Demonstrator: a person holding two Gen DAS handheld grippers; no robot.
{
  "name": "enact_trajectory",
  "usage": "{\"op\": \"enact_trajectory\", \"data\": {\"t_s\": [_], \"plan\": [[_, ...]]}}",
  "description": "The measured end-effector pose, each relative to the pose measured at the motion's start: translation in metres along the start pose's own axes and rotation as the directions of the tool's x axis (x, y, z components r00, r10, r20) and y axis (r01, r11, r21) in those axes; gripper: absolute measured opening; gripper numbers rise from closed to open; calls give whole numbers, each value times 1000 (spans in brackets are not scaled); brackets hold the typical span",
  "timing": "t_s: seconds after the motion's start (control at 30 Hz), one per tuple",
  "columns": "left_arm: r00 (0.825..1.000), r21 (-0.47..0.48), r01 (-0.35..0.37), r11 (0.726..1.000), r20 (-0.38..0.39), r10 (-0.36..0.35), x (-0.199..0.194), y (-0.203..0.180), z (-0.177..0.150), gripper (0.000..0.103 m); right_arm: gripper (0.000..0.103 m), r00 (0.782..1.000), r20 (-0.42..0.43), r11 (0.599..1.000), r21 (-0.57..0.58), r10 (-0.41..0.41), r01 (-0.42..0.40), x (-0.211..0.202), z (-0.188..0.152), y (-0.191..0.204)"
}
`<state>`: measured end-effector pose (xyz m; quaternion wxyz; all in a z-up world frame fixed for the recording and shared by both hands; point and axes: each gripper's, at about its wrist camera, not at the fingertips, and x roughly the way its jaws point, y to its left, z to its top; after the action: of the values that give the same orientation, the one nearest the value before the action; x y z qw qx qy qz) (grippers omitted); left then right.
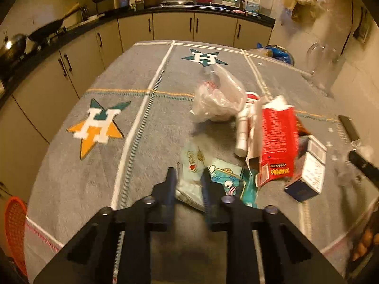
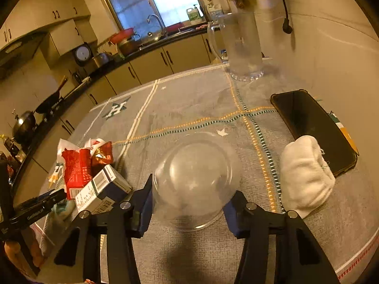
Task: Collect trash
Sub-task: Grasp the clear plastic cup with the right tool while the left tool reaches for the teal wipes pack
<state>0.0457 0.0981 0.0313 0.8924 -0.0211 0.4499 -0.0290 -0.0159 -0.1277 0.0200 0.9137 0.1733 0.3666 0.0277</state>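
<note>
The L gripper (image 1: 188, 177) is seen low over the grey cloth (image 1: 71, 177), its fingers nearly together and clamped on a pale blue wrapper (image 1: 190, 168). The wrapper's lower end is pinched between the pads; its top sticks out past the fingertips. Just right of it a teal packet (image 1: 233, 177) with a cartoon fish lies flat on the cloth, touching the R finger of that gripper.

More trash is piled beyond and to the right: a red carton (image 1: 277, 139), tilted and blurred; a white tube (image 1: 244, 130) beside it; a crumpled clear bag (image 1: 219, 99) behind; a blue-and-white box (image 1: 308, 170) at the carton's right. All sit close together near the table's right side.

In the R wrist view the R gripper (image 2: 191, 196) is closed about halfway on a clear bowl (image 2: 196, 177), turned upside down on the cloth. Both pads are pressed on its wall, one each side. A white cloth roll (image 2: 305, 170) lies right of the bowl, apart from it, w/ a black phone (image 2: 308, 123) just behind. A glass jug (image 2: 241, 45) stands at the far edge.
</note>
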Motion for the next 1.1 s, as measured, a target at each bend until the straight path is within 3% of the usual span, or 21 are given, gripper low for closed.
{"op": "enact_trajectory", "data": {"t_s": [0.03, 0.07, 0.17, 0.3, 0.37, 0.4, 0.43, 0.5, 0.6, 0.7, 0.8, 0.83, 0.9, 0.93, 1.03, 1.1], "plan": [[1000, -5, 4, 1000, 1, -4, -4, 0, -2, 9, 40, 1000, -1, 1000, 6, 10, -10, -1, -1, -1], [1000, -4, 0, 1000, 2, 0, -6, -1, -4, 7, 37, 1000, -4, 1000, 8, 15, -15, -2, -1, -2], [1000, 11, 11, 1000, -7, -11, -13, -6, -12, 7, 36, 1000, 8, 1000, 12, 28, -28, -6, -3, -4], [999, 125, 51, 991, -17, -49, -26, -23, -24, 10, 36, 999, 18, 999, 6, 35, -35, -11, -6, -2], [999, 183, 54, 982, -18, -51, -29, -30, -25, 39, 36, 999, 18, 999, 1, 44, -45, -12, -7, -1], [999, 208, 54, 977, -6, -54, -31, -34, -24, 67, 36, 999, 17, 999, -3, 48, -48, -12, -7, 0], [997, 229, 59, 972, 25, -67, -34, -37, -21, 78, 36, 999, 12, 999, -6, 52, -52, -12, -7, 1], [995, 261, 62, 963, 59, -80, -33, -41, -13, 81, 37, 998, -2, 998, 0, 61, -61, -10, -8, -1], [995, 306, 67, 950, 48, -86, -17, -46, 0, 82, 38, 997, -22, 997, 19, 76, -75, -5, -8, -4], [991, 309, 131, 942, -60, -118, 13, -47, 6, 82, 40, 996, -20, 996, 27, 82, -82, -5, -8, -6], [965, 264, 242, 934, -164, -204, 24, -44, -1, 82, 42, 996, -22, 996, 29, 86, -86, -5, -9, -7], [962, 274, 258, 927, -159, -221, 19, -46, -6, 82, 42, 996, -23, 996, 30, 88, -87, -6, -9, -7], [942, 304, 323, 896, -197, -272, 11, -54, -16, 82, 49, 995, -28, 995, 31, 91, -90, -5, -8, -6], [938, 326, 335, 884, -207, -279, 7, -59, -22, 82, 57, 996, -30, 996, 28, 89, -88, -5, -8, -5], [948, 406, 313, 859, -191, -255, -5, -75, -39, 82, 69, 996, -32, 997, -8, 80, -80, -5, -10, 2], [949, 434, 312, 845, -182, -257, -10, -81, -48, 82, 72, 997, -28, 997, -45, 67, -68, -6, -12, 9]]}}
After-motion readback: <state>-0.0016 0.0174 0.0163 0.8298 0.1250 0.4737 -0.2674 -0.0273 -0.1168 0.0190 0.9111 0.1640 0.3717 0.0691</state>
